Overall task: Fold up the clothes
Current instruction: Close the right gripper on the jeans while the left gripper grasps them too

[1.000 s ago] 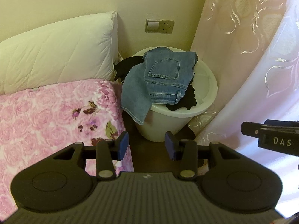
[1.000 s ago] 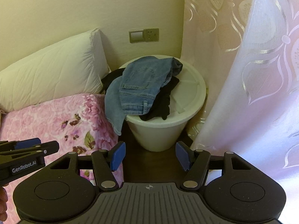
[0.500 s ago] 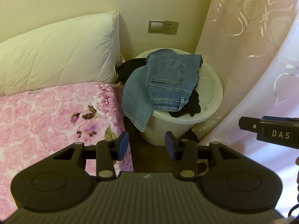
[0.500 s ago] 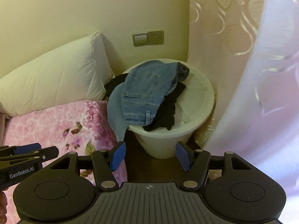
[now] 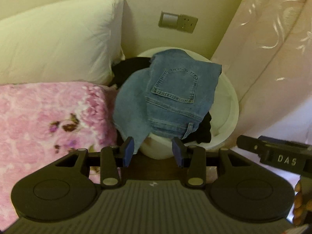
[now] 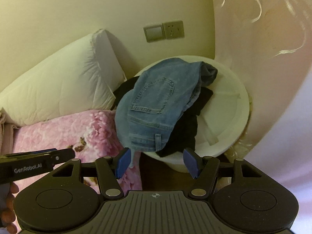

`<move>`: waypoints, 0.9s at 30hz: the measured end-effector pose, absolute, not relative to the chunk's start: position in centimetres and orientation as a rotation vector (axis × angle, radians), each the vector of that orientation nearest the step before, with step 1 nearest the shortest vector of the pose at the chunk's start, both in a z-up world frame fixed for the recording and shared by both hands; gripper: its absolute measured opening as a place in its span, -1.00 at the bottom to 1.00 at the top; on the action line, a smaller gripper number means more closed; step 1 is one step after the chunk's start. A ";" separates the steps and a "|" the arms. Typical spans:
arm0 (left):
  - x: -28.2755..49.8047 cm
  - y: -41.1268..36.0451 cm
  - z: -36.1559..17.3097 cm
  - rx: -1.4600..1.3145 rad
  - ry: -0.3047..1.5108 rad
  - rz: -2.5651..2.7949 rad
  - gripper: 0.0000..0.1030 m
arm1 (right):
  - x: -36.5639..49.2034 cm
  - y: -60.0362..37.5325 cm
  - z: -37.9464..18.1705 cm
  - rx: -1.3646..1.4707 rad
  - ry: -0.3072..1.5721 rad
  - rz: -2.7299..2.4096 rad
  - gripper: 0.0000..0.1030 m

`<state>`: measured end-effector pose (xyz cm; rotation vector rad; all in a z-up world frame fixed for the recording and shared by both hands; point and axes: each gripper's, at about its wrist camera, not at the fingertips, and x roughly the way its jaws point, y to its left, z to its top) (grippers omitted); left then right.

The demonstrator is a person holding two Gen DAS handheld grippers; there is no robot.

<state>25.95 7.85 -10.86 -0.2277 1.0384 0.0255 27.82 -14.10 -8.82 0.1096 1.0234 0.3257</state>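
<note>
Blue jeans (image 5: 171, 95) (image 6: 156, 105) lie draped over the rim of a white round basket (image 5: 232, 105) (image 6: 232, 117), one leg hanging down its left side. Black clothes (image 5: 202, 128) (image 6: 185, 134) lie under the jeans. My left gripper (image 5: 154, 153) is open, its blue pads just below the jeans' hanging edge, nothing between them. My right gripper (image 6: 158, 162) is also open and empty, close under the jeans' waistband and the black cloth.
A bed with a pink flowered blanket (image 5: 48, 120) (image 6: 78, 134) and a white pillow (image 5: 58, 39) (image 6: 58, 85) lies left of the basket. A pale patterned curtain (image 5: 269, 48) (image 6: 263, 58) hangs at the right. A wall switch and socket (image 5: 177, 21) sit above the basket.
Both grippers have moved forward and down toward the basket, so the jeans now look larger and sit just beyond the fingertips. Both stayed open.
</note>
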 end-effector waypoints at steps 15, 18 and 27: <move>37.6 7.4 -20.1 -0.257 1.164 0.002 -0.25 | 38.9 -17.0 -15.8 0.301 1.102 0.324 0.22; 39.2 7.9 -21.6 -0.286 1.170 0.008 -0.25 | 40.7 -17.3 -17.1 0.328 1.105 0.323 -0.18; 42.8 8.4 -25.6 -0.360 1.208 0.040 -0.25 | 45.4 -17.2 -20.0 0.379 1.108 0.285 -0.18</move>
